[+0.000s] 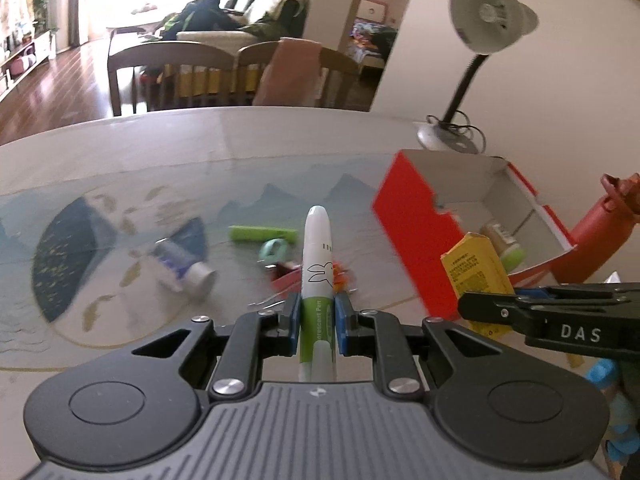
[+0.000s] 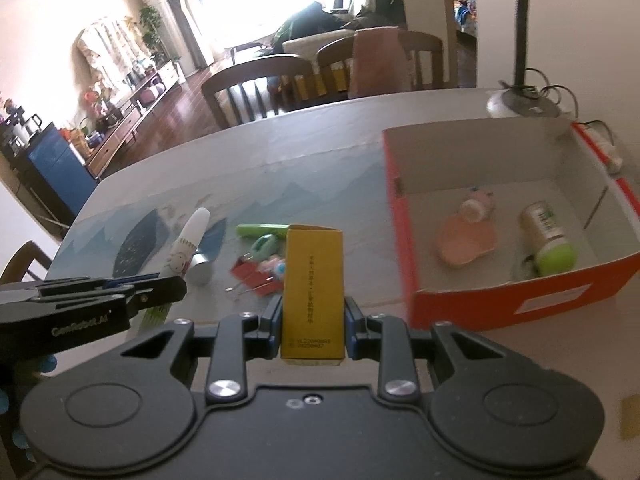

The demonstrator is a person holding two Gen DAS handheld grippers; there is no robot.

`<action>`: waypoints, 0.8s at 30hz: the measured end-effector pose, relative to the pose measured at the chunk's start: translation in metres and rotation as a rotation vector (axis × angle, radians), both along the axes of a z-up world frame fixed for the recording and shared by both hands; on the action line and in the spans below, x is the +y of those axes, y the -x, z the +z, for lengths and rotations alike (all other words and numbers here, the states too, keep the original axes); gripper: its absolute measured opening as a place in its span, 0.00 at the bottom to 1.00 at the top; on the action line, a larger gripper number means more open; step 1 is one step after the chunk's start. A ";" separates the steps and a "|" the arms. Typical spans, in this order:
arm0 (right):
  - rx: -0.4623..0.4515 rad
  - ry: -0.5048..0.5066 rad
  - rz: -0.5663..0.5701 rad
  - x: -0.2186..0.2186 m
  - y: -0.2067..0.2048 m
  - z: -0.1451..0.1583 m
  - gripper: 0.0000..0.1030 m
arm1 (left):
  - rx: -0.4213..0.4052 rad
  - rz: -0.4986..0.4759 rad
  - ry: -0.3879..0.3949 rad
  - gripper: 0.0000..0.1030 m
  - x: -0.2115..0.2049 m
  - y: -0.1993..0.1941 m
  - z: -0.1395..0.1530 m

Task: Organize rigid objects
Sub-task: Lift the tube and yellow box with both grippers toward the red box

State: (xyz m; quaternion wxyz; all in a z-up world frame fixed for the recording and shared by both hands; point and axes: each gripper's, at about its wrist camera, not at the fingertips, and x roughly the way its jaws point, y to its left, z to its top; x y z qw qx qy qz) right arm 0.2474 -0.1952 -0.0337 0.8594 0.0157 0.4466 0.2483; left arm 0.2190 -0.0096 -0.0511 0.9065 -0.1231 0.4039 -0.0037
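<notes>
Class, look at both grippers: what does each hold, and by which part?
The left gripper clamps a white-and-green fluorescent pen at its green lower barrel. The right gripper clamps a narrow yellow cardboard box by its lower sides.

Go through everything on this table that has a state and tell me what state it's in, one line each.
Left tool: shut on the pen.
Pen: capped, held off the table.
Right tool: shut on the yellow box.
Yellow box: closed, held upright.
Orange box: open, lidless, partly filled.
Green-capped bottle: capped, lying on its side inside the orange box.
Desk lamp: looks unlit.
</notes>
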 end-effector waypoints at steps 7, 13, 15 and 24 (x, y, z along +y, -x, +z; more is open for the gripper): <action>-0.009 0.006 -0.026 -0.043 -0.027 0.001 0.28 | -0.003 -0.047 -0.005 0.17 -0.044 -0.027 0.008; -0.024 0.017 -0.057 -0.083 -0.052 0.001 0.28 | -0.004 -0.090 -0.027 0.17 -0.083 -0.054 0.009; -0.030 0.029 -0.070 -0.095 -0.061 -0.001 0.28 | 0.004 -0.093 -0.028 0.17 -0.093 -0.064 0.007; -0.034 0.054 -0.152 -0.143 -0.108 -0.010 0.28 | -0.003 -0.155 -0.052 0.17 -0.146 -0.107 0.011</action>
